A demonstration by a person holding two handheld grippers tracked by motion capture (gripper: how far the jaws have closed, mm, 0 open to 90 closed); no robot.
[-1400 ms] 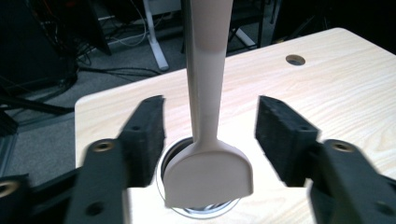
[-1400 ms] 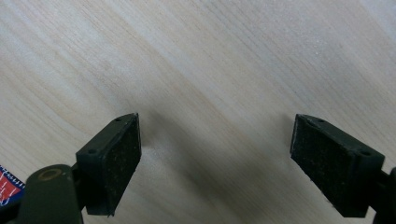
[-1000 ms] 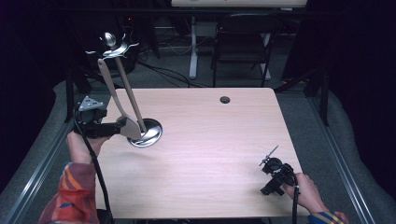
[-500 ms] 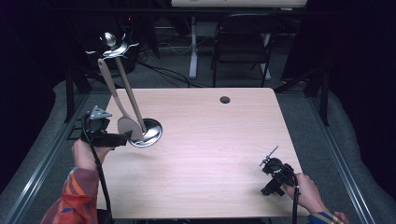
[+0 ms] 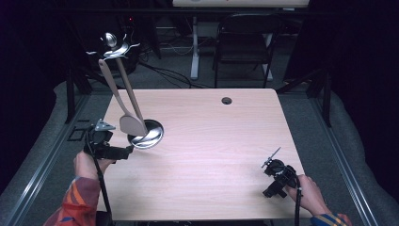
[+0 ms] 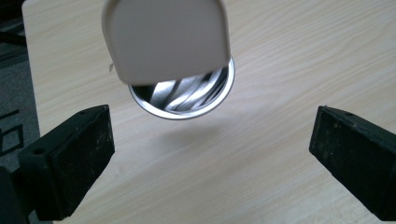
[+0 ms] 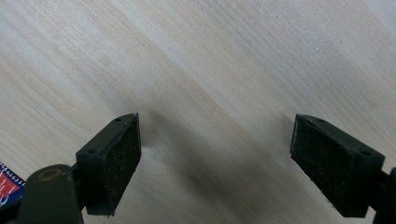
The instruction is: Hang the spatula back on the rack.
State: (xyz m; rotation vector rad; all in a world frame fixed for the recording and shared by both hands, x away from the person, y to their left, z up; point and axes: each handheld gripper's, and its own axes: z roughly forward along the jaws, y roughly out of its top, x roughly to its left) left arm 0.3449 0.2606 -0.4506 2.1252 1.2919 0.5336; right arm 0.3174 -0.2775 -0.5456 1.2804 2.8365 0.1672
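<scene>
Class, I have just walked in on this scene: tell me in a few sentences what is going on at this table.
A person sits at a wooden table with a gripper in each hand. The left gripper, jaws open, points at a steel ladle and a beige spatula hanging from a rack over the table's left edge. The right gripper rests open near the right edge, holding nothing.

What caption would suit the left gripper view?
Open left gripper faces a beige spatula hanging over a shiny steel ladle bowl above the wooden table.
</scene>
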